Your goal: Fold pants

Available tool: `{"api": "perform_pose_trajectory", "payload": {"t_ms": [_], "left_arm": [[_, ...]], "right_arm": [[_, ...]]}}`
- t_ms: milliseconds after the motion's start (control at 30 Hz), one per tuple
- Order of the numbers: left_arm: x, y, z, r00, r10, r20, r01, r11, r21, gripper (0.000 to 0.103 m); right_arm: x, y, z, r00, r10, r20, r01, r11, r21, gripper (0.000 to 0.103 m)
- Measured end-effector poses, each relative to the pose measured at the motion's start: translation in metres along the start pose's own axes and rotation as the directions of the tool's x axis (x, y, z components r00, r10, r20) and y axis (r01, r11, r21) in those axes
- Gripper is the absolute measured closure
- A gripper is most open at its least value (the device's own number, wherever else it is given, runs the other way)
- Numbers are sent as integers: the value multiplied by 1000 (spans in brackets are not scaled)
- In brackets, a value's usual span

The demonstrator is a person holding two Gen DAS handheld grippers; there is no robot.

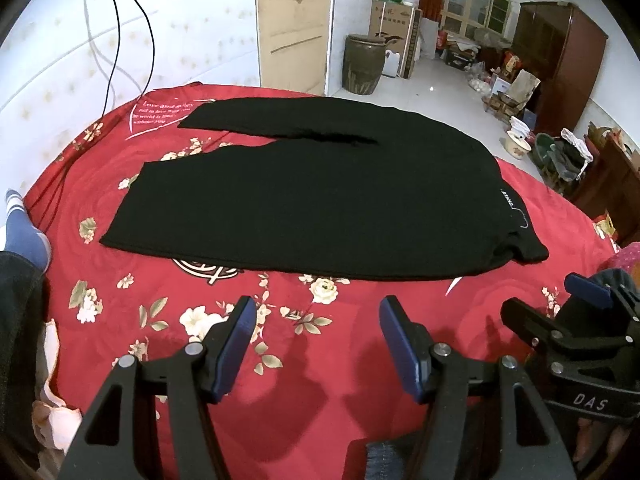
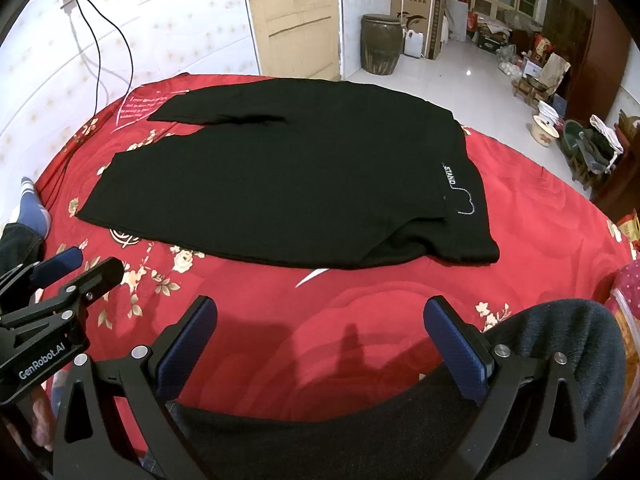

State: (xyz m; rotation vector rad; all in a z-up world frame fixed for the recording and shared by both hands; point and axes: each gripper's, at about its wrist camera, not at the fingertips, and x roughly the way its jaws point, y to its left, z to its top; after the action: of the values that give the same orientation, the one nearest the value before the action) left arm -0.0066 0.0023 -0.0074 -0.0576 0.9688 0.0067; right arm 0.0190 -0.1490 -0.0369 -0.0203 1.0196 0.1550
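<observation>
We see the black pants (image 1: 320, 196) spread flat on the red floral bedspread (image 1: 320, 340), legs running left, waist to the right with a white "STAND" mark (image 2: 450, 176). Our left gripper (image 1: 318, 318) and right gripper (image 2: 320, 316) hover near the pants' near edge, fingers spread wide and holding nothing. The near waist corner bunches, its folds lost in black.

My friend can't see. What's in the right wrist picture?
Black pants lie flat on a red flowery bedspread, legs pointing left. The open right gripper hovers in front, touching nothing, and the left gripper shows at the left edge.
</observation>
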Motion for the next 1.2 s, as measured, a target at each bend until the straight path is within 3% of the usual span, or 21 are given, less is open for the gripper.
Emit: {"api": "perform_pose_trajectory", "payload": {"t_ms": [1200], "left_arm": [[4,1,-3,1000,6,-10,-6,1000,-11,36]], "right_arm": [[1,0,0,1000,-3,-5,3,1000,-1,0]]}}
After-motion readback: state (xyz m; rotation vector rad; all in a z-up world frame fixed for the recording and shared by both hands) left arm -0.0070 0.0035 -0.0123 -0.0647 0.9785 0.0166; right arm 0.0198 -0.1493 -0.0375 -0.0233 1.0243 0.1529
